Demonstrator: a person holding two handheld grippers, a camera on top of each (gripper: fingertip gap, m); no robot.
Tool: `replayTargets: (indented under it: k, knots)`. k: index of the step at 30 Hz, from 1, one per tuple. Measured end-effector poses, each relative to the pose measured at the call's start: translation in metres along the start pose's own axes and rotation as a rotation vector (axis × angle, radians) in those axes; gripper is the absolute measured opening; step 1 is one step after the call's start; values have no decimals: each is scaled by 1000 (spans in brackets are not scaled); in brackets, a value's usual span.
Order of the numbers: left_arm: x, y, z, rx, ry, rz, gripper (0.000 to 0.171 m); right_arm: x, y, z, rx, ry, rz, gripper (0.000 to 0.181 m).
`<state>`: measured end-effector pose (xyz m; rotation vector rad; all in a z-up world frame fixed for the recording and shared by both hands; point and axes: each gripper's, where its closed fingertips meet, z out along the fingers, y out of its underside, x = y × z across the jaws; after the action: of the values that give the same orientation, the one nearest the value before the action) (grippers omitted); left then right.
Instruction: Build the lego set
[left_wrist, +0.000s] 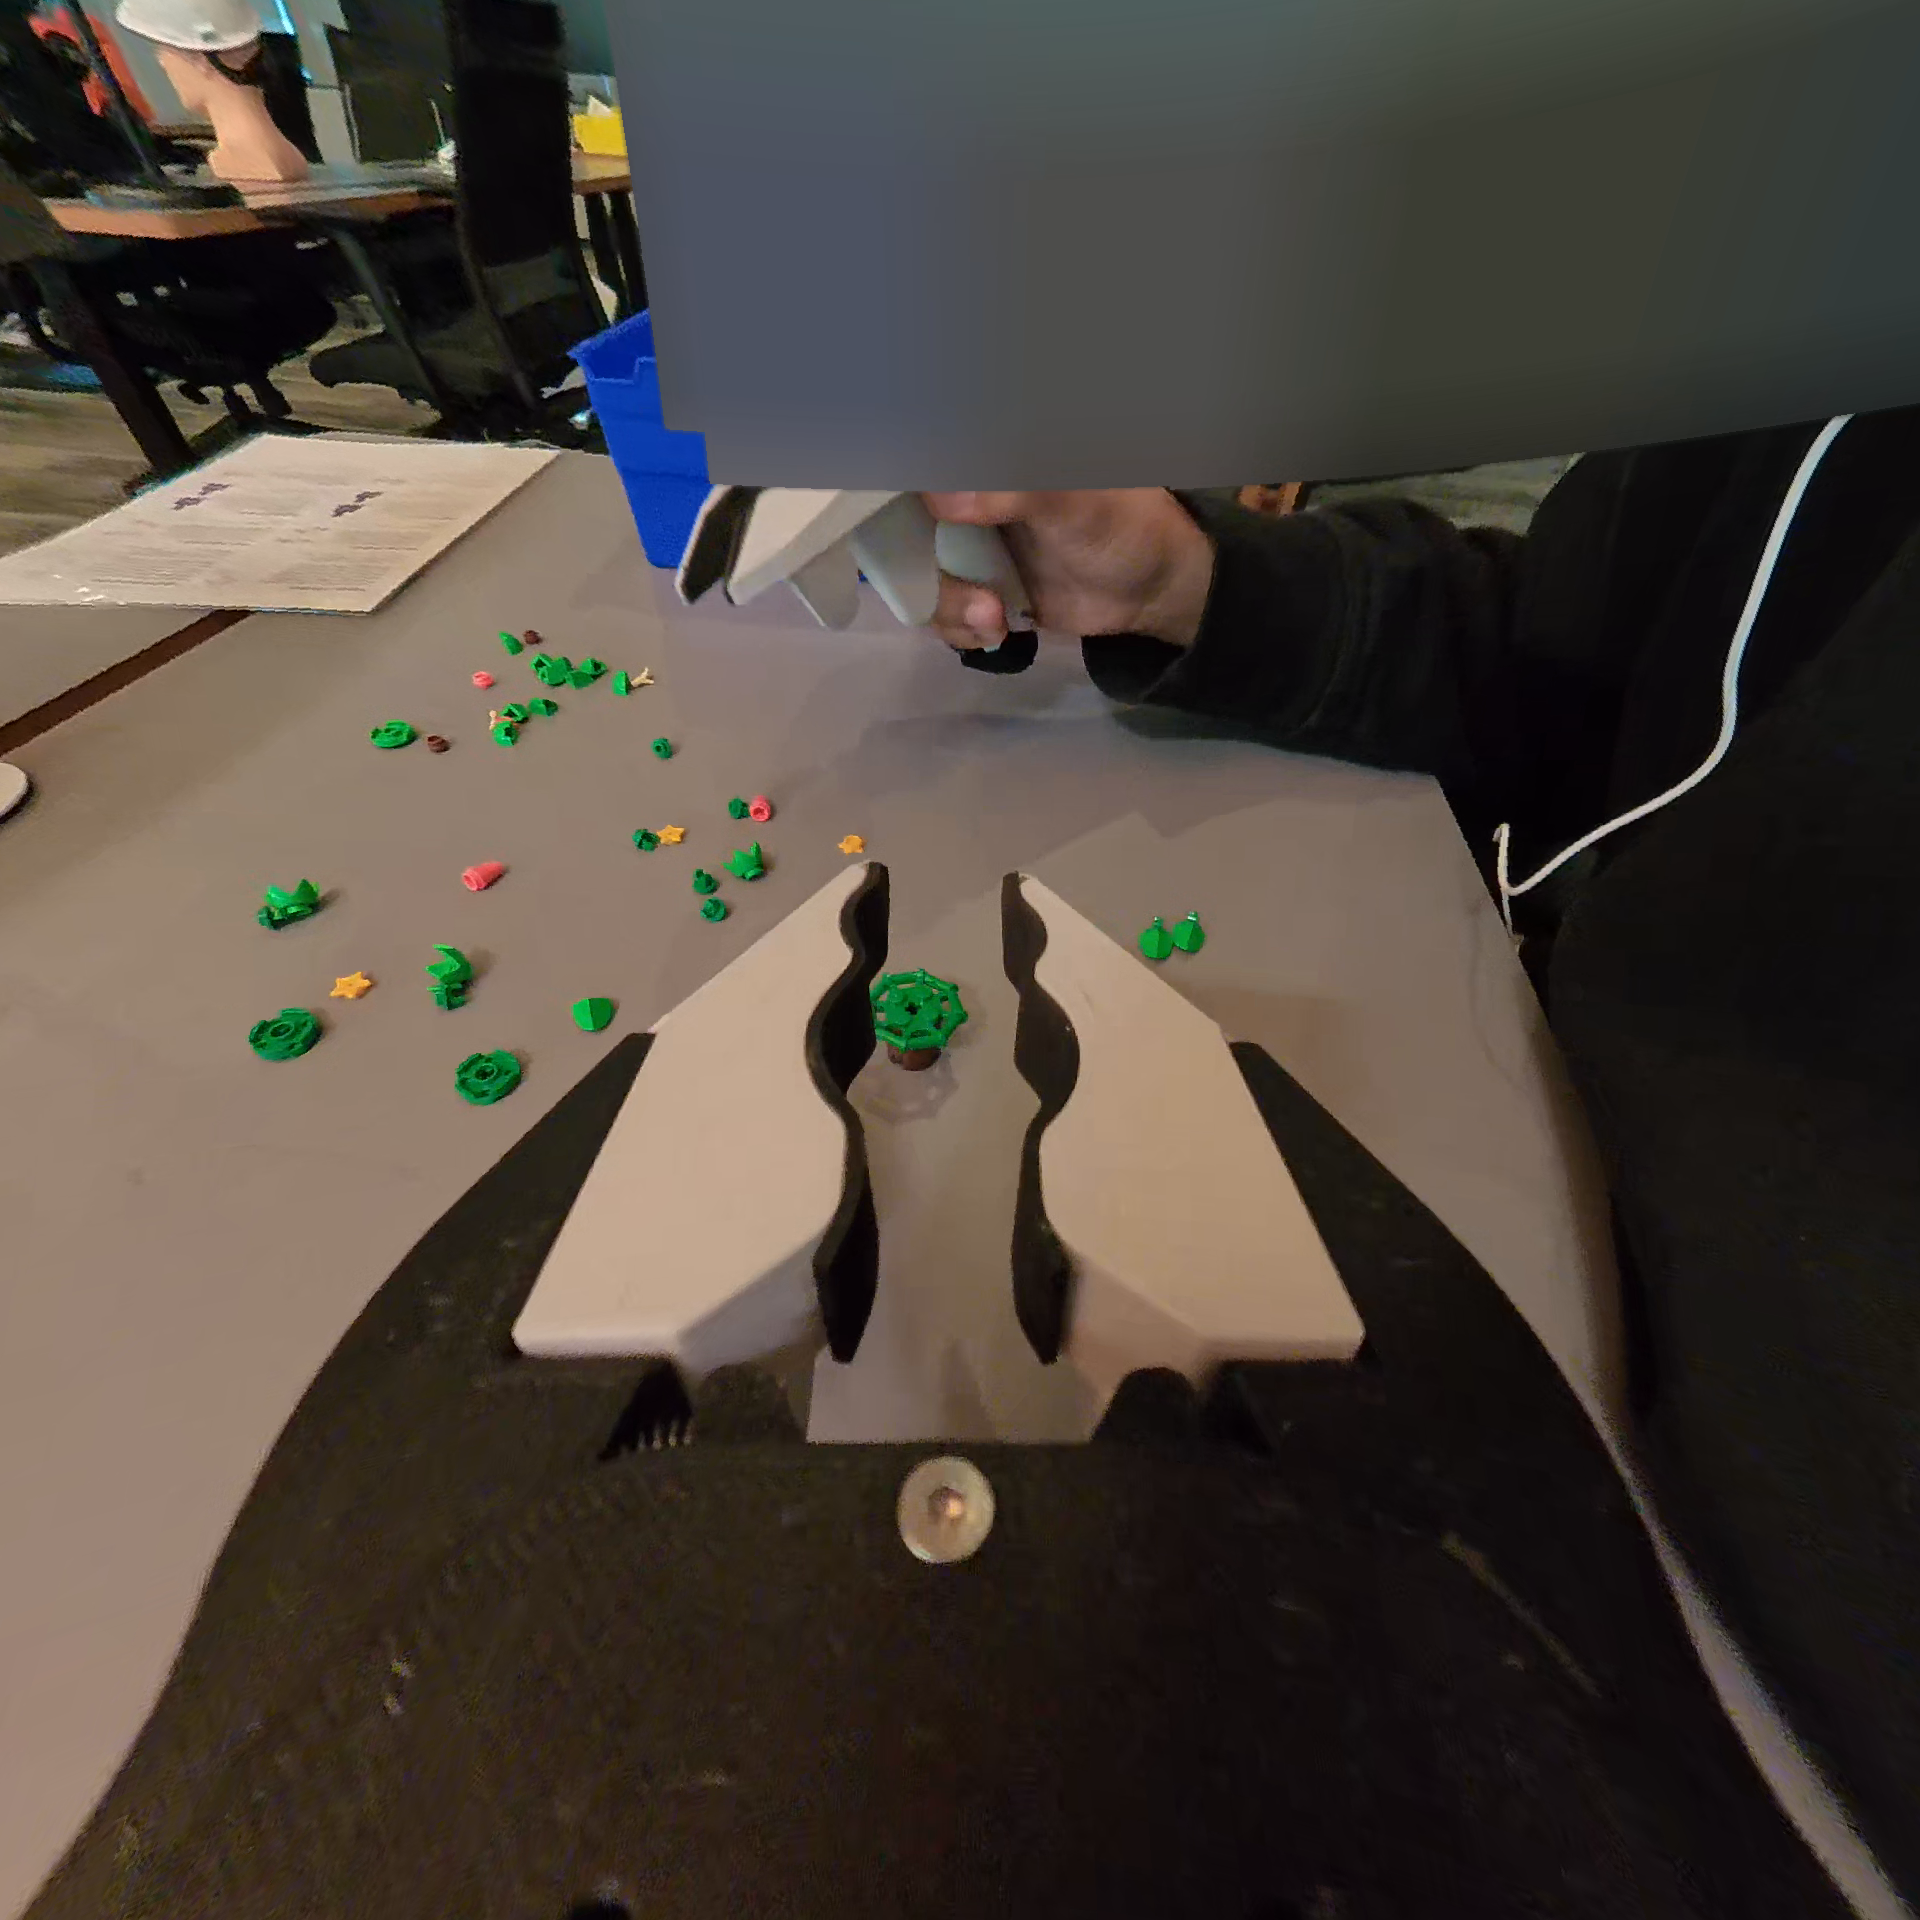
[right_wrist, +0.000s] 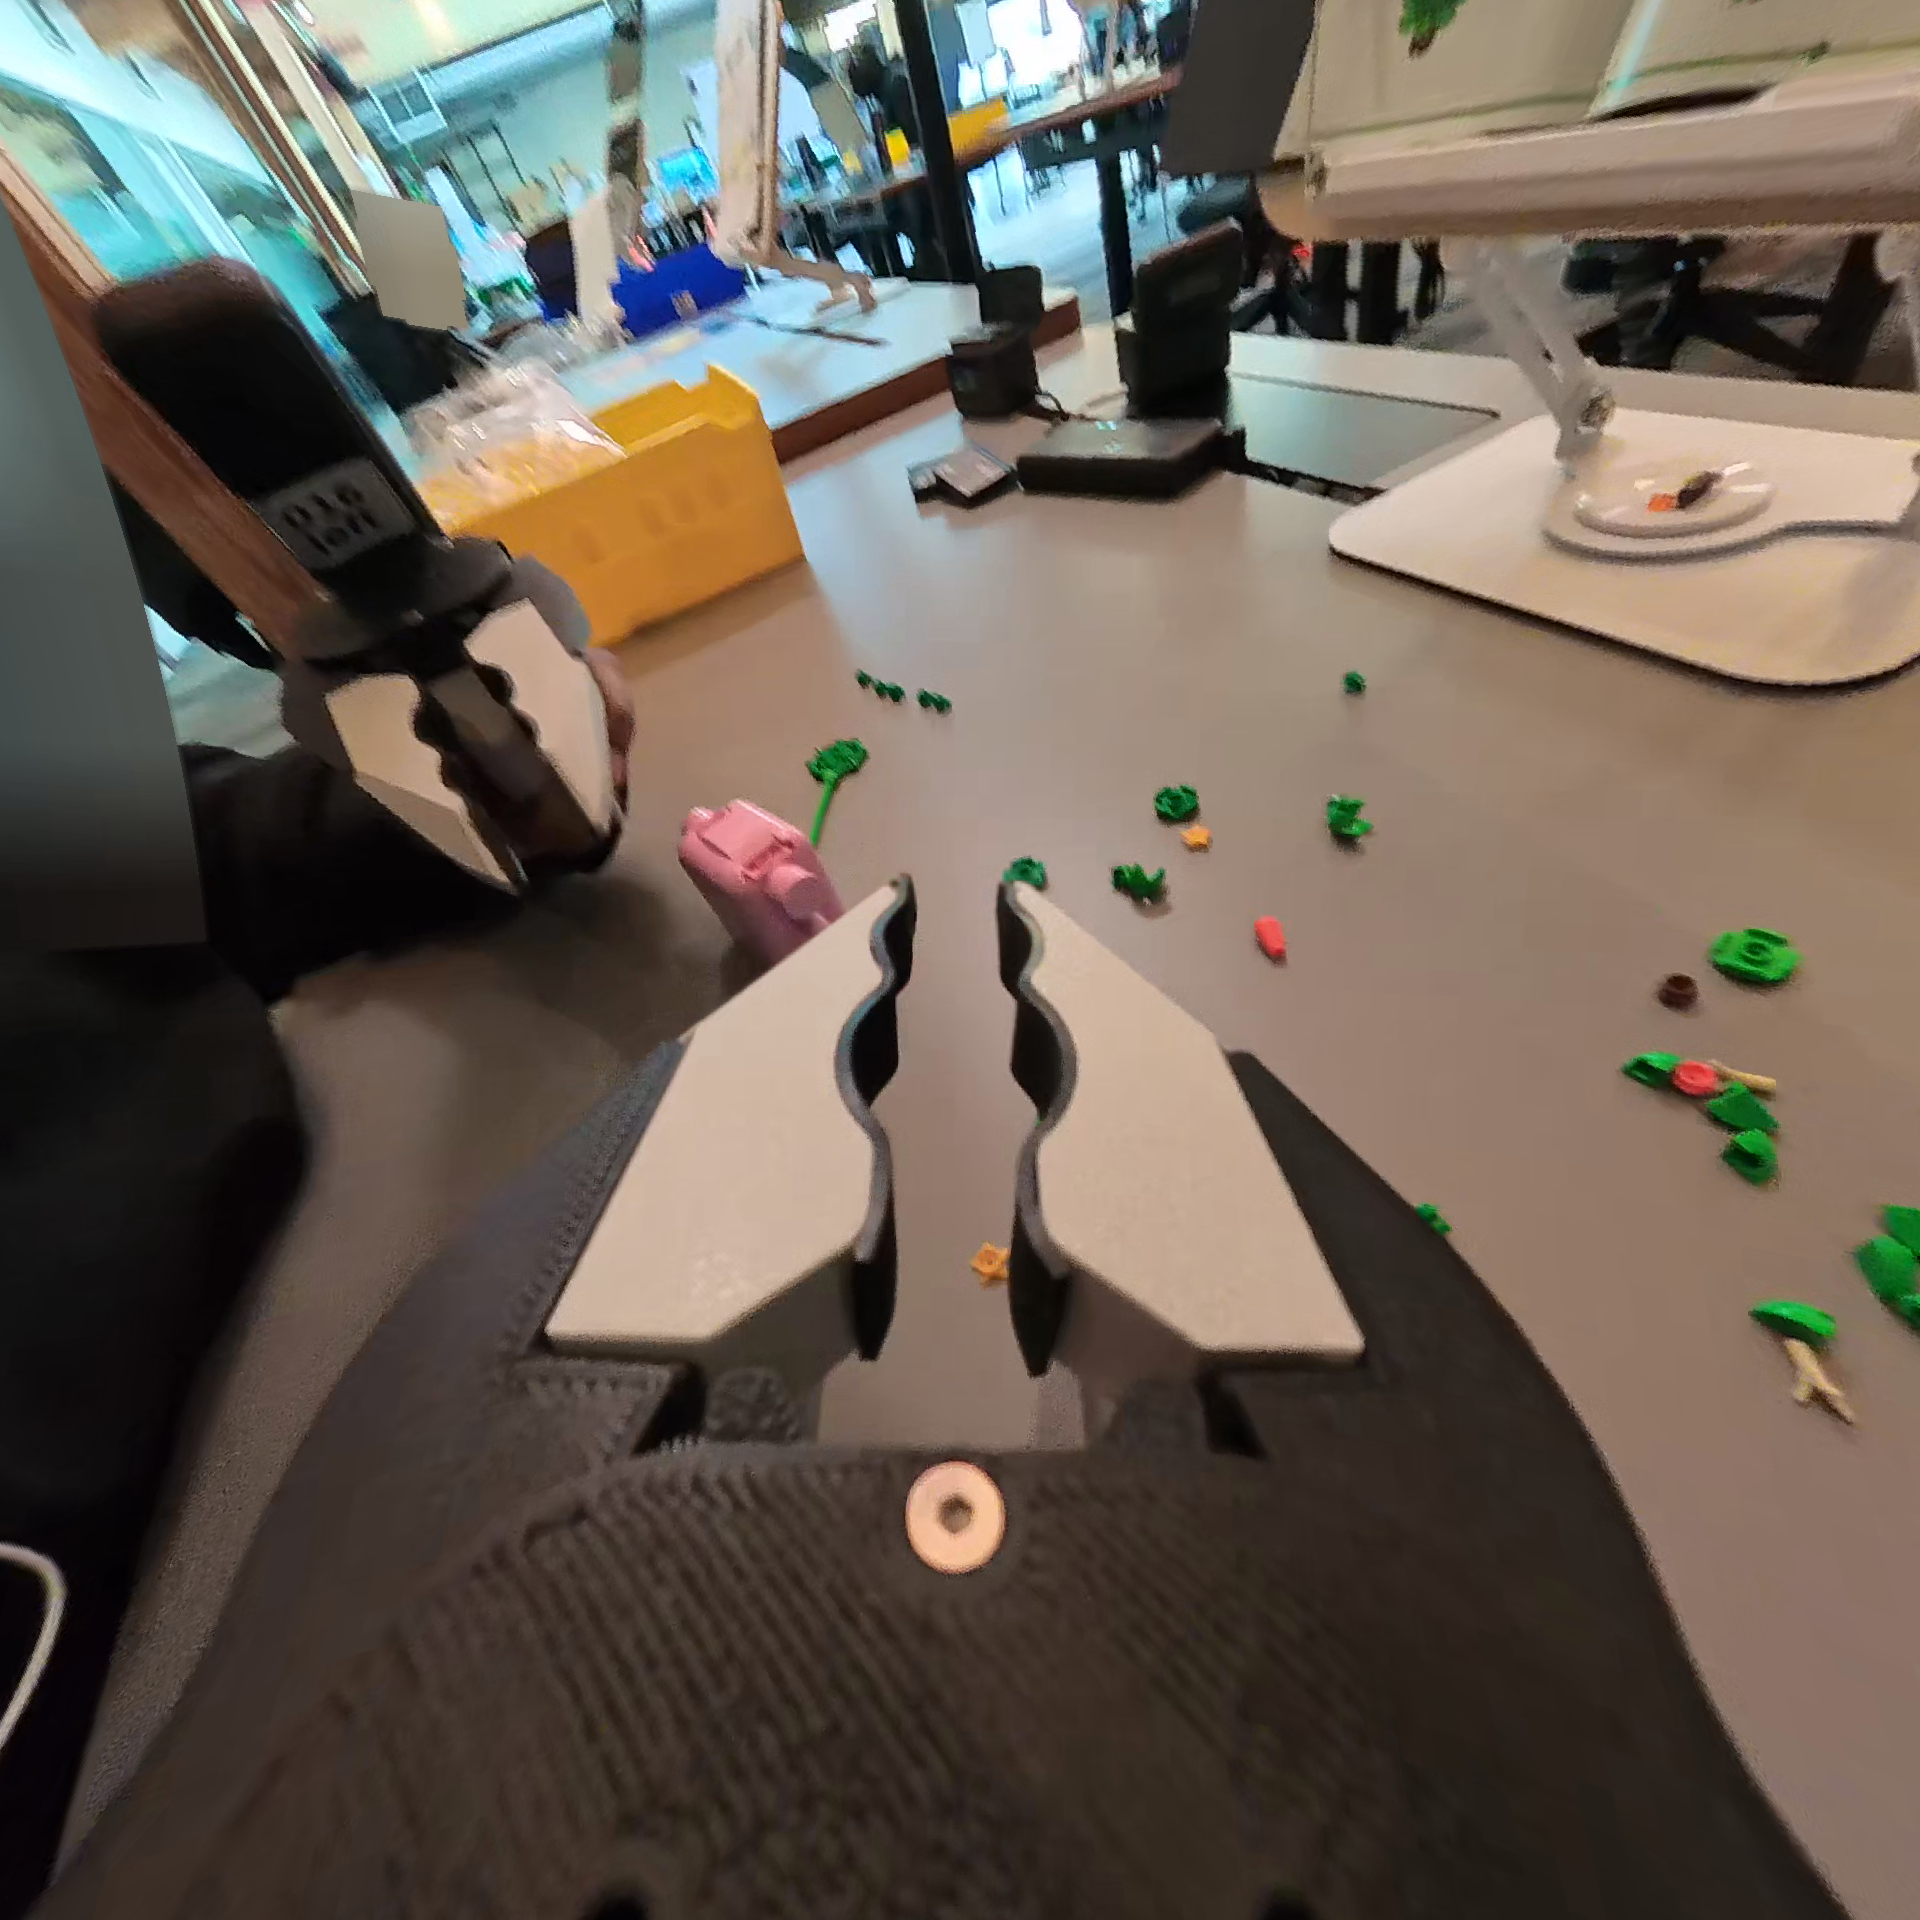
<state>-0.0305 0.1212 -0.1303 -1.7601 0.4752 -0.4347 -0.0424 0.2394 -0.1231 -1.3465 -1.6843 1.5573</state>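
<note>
Grey table (left_wrist: 1195, 831) strewn with green lego pieces (left_wrist: 488, 1075), paper sheet (left_wrist: 281, 520).

We hold our left gripper (left_wrist: 943, 883) low with its jaws parted; our right gripper (right_wrist: 956, 894) hovers likewise, jaws apart.

Green web-shaped round piece (left_wrist: 917, 1009) sits upright on small brown stud (left_wrist: 914, 1058), on grey table. Loose pieces scattered left and far: green round plates (left_wrist: 284, 1034), leaves (left_wrist: 593, 1013), yellow stars (left_wrist: 351, 984), pink cone (left_wrist: 483, 875). Pink block (right_wrist: 756, 875) lies tilted beside green stem (right_wrist: 831, 774).
</note>
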Motion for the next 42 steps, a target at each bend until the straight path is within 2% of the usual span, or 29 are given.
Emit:
replayTargets:
  k: [5, 9, 14, 17, 24, 33, 42]
  knots:
    - [-5, -2, -4, 13, -12, -11, 18, 7, 15, 7, -87, 54, -40, 17]
    - [-4, -2, -4, 13, -13, -9, 18, 20, 15, 2, -96, 143, -77, 19]
    - [-6, -3, -5, 18, -22, -9, 18, 53, -4, -24, -8, 357, -118, 18]
    - [-18, -8, -11, 47, -94, -22, 24, 70, -9, -43, -9, 500, -168, 20]
    - [-36, -29, -35, 164, -193, -25, 27, 82, -24, -70, 43, 682, -320, 31]
    - [-45, -26, -38, 166, -218, -30, 25, 94, -32, -103, 145, 751, -243, 31]
    - [-43, -31, -40, 181, -217, -24, 25, 105, -4, -82, 29, 714, -213, 29]
